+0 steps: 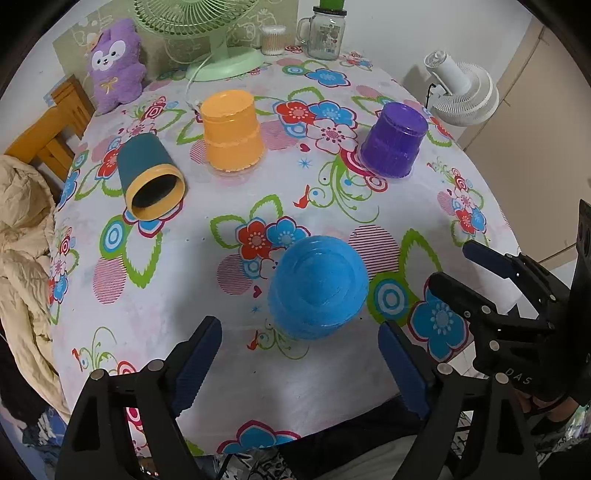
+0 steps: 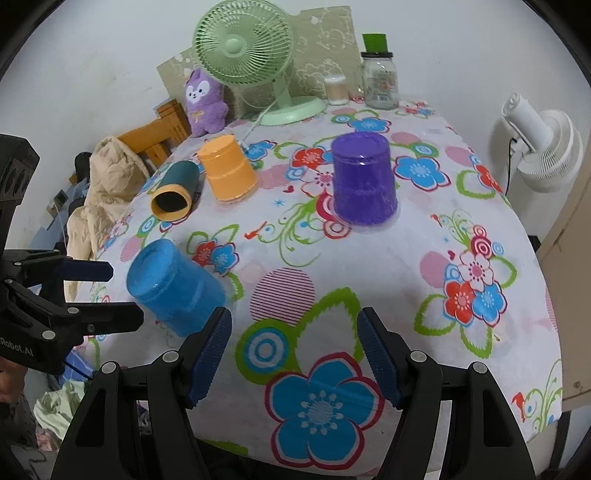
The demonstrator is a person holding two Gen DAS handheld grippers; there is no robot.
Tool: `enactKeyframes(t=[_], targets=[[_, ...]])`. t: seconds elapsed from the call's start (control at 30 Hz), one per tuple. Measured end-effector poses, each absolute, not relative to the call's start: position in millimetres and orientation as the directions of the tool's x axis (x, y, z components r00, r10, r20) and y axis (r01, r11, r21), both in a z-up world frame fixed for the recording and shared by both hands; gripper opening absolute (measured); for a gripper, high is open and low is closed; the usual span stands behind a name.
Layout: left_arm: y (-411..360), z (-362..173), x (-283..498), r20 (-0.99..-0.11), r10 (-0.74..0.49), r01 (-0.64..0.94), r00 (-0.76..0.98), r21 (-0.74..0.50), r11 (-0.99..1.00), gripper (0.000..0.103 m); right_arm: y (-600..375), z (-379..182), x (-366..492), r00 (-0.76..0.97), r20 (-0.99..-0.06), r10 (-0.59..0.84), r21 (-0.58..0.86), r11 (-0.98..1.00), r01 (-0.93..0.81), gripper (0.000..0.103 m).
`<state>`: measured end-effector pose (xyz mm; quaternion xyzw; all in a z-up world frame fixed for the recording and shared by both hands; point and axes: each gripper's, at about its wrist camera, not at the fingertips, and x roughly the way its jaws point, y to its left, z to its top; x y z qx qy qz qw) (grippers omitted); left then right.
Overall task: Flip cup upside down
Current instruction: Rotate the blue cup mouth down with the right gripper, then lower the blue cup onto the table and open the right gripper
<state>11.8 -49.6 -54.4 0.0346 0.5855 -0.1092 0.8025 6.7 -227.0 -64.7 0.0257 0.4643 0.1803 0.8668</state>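
A blue cup (image 1: 319, 286) stands upside down on the flowered tablecloth (image 1: 229, 332), just ahead of my open, empty left gripper (image 1: 299, 363); it also shows in the right wrist view (image 2: 173, 286). An orange cup (image 1: 231, 131) and a purple cup (image 1: 395, 142) stand upside down farther back. A dark teal cup with a yellow rim (image 1: 149, 175) lies on its side at the left, mouth toward me. My right gripper (image 2: 293, 352) is open and empty, to the right of the blue cup; it shows in the left wrist view (image 1: 456, 269).
A green desk fan (image 1: 218, 40), a purple plush toy (image 1: 114, 66), a glass jar (image 1: 325, 33) and a small jar of cotton swabs (image 1: 273, 38) stand at the table's far edge. A white fan (image 1: 461, 92) is off the right side. A beige jacket (image 1: 22, 251) and wooden chair (image 1: 55, 122) are left.
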Motion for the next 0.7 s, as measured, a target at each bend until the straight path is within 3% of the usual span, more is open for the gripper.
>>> enactKeyframes(t=[0.13, 0.23, 0.7], targets=[[-44, -51, 8, -0.942, -0.147, 0.207, 0.303, -0.085, 0.975, 0.09, -220, -58, 6, 0.514, -0.789, 0.337, 0.199, 0.931, -0.305, 0.073], [-40, -47, 6, -0.936, -0.156, 0.198, 0.315, -0.096, 0.976, 0.091, -213, -51, 6, 0.529, -0.78, 0.335, 0.183, 0.93, -0.318, 0.08], [-24, -39, -2, -0.907, -0.204, 0.161, 0.369, -0.153, 0.975, 0.093, -187, -28, 7, 0.574, -0.754, 0.319, 0.124, 0.928, -0.352, 0.082]])
